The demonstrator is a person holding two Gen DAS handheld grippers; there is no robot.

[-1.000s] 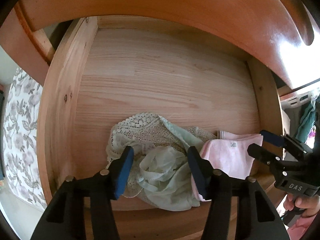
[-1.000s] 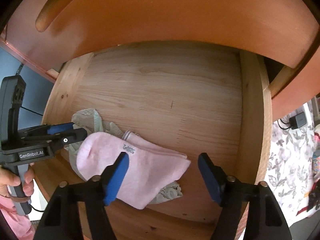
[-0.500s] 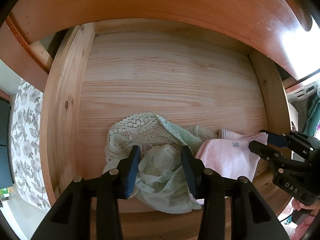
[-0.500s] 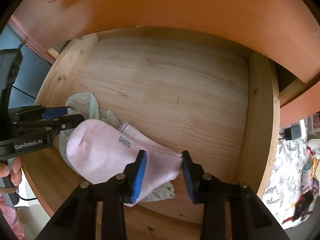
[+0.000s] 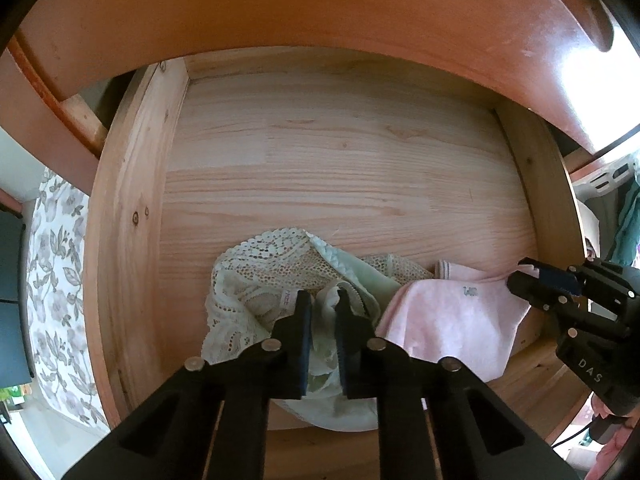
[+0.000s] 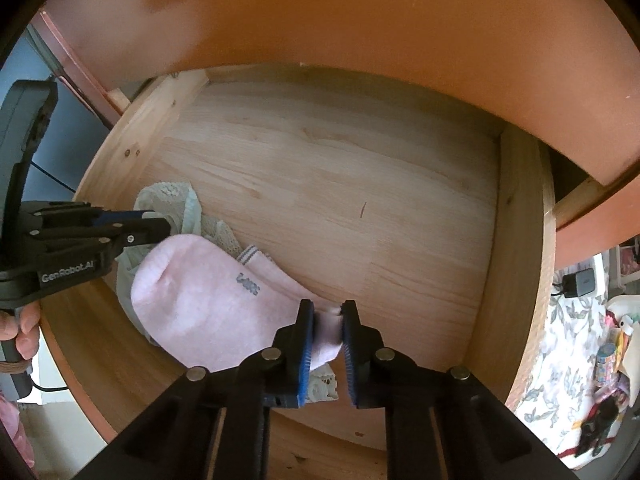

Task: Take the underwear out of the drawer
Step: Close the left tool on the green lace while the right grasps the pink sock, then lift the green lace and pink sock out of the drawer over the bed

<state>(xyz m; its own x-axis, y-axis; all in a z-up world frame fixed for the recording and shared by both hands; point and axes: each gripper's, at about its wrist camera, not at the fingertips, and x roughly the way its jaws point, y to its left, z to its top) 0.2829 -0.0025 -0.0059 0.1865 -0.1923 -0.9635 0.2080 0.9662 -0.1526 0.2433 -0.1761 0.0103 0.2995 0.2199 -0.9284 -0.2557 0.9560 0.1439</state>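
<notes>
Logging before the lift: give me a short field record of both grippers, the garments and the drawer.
left gripper: has just been closing; shut on the pale green lace underwear
right gripper: has just been closing; shut on a corner of the pink cotton underwear
garments: both lying at the front, pink overlapping green
wooden drawer: open, otherwise bare

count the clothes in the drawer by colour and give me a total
pale green lace garment: 1
pink garment: 1
total: 2, both lying in the wooden drawer
</notes>
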